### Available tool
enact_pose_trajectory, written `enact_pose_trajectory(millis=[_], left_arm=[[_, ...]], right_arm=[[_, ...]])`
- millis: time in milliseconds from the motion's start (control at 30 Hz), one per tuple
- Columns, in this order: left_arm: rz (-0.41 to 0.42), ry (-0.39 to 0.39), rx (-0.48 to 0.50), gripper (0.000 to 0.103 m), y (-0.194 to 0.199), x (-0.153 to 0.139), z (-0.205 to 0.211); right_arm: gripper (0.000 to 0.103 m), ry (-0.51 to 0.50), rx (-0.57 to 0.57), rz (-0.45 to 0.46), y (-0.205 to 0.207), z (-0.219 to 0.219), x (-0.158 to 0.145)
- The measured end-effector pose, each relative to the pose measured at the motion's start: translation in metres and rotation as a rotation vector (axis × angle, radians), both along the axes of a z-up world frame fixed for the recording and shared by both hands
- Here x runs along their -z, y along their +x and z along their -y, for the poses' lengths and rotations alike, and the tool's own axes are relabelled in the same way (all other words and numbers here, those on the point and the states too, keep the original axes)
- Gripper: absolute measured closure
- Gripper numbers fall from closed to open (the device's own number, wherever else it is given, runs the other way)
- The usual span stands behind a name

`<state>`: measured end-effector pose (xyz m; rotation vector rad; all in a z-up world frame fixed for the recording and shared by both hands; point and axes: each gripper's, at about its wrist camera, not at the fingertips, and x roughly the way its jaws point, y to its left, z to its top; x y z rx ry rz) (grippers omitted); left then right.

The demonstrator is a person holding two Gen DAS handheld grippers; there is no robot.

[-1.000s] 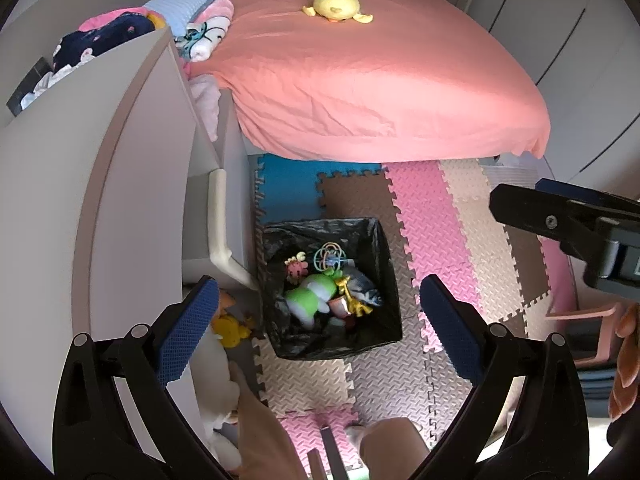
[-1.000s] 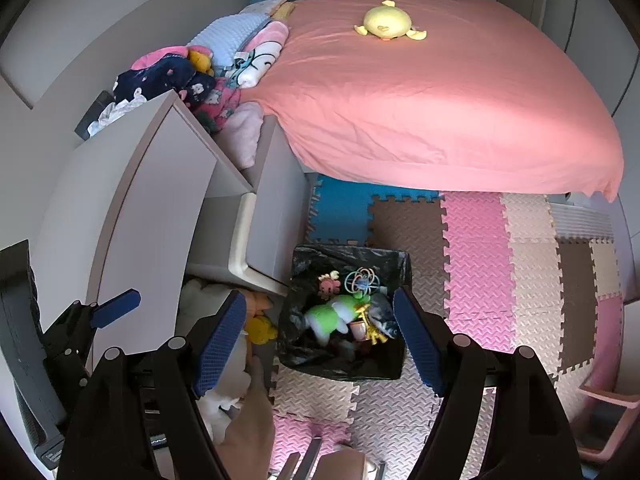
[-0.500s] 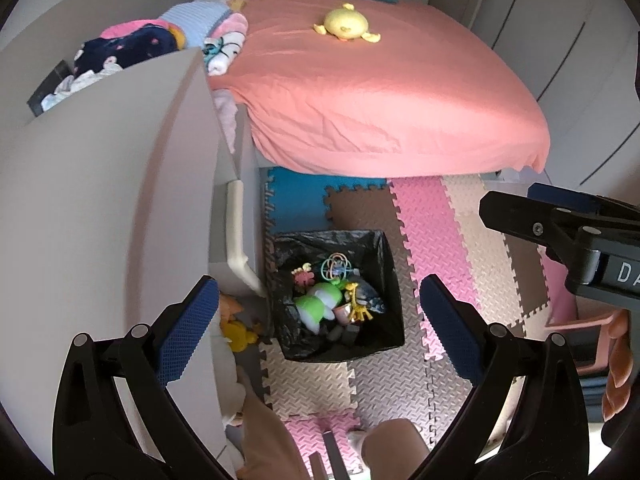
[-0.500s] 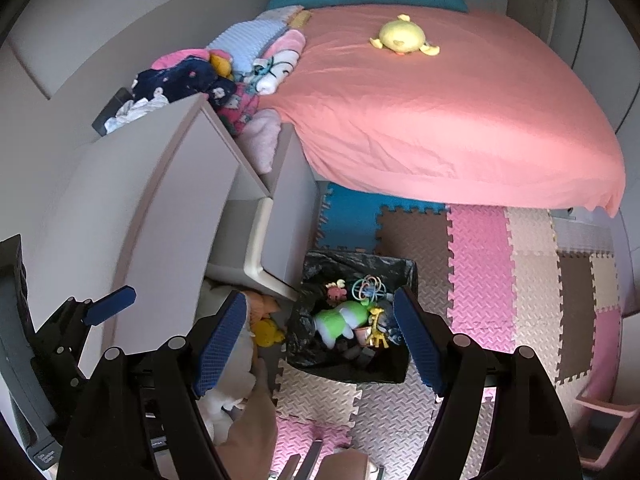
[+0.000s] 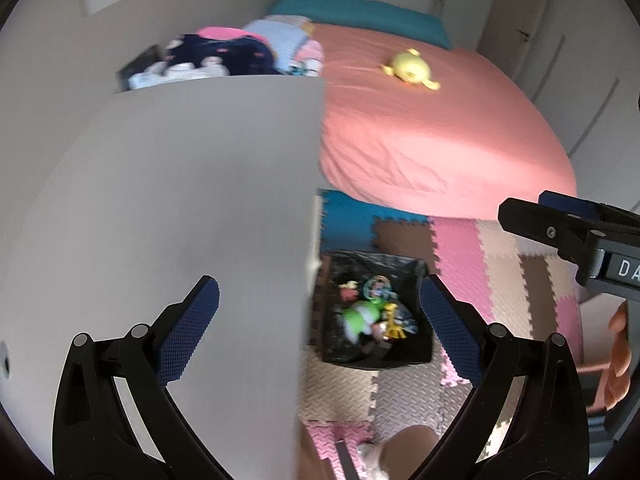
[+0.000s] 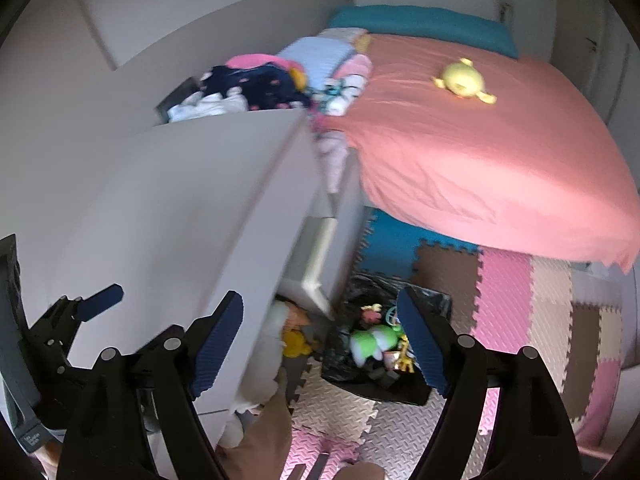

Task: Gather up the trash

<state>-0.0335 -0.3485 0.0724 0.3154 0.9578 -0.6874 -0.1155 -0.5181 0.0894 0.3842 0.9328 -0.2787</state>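
Observation:
A black-lined bin [image 5: 416, 354] stands on the foam floor mat below, holding a green toy [image 5: 360, 316], a yellow giraffe [image 5: 394, 318] and other small items. It also shows in the right wrist view [image 6: 416, 390]. My left gripper [image 5: 318, 326] is open and empty, high above the bin and over the white cabinet top [image 5: 180, 184]. My right gripper [image 6: 320, 340] is open and empty, also high up, to the right of the left gripper [image 6: 80, 304].
A white cabinet [image 6: 192, 200] fills the left, with clothes [image 6: 248, 84] piled behind it. A bed with a pink sheet [image 5: 432, 120] carries a yellow plush [image 5: 410, 68]. Plush toys [image 6: 296, 340] lie on the floor beside the bin. Coloured foam tiles [image 6: 508, 300] cover the floor.
Both grippers have risen and swung left, so the cabinet top now fills more of both views. The bin looks smaller. Both stay open and empty.

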Motion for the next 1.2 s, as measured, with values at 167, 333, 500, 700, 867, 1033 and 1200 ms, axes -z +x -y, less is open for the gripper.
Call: enact_pose_trajectory(millis=[167,333,500,700,867,1033,1200], left_arm=[[0.026,-0.017,-0.119,0.006,0.015,-0.006,-0.071],[0.051,-0.033,-0.249,0.006,0.026,-0.004,-0.142],[0.066,-0.048,-0.375,0.006,0.031,0.003,-0.213],[0.056,-0.039,-0.503,0.006,0.033,0.024,-0.280],[0.036,-0.028,-0.571,0.006,0.035,0.041,-0.318],[0.045,0.005,-0.594,0.006,0.031,0.052,-0.340],[0.046,0.014,-0.621,0.006,0.032,0.062,-0.354]], right_arm=[[0.023,-0.003,-0.095,0.008,0.025,-0.055,0.003],[0.020,-0.013,-0.191,0.019,0.042,-0.113,0.010],[0.019,-0.011,-0.295,0.012,0.059,-0.174,0.024],[0.019,-0.029,-0.389,-0.006,0.079,-0.239,0.048],[0.019,-0.039,-0.428,-0.019,0.092,-0.277,0.064],[0.019,-0.024,-0.429,-0.023,0.099,-0.297,0.076],[0.016,-0.066,-0.406,-0.001,0.100,-0.313,0.085]])
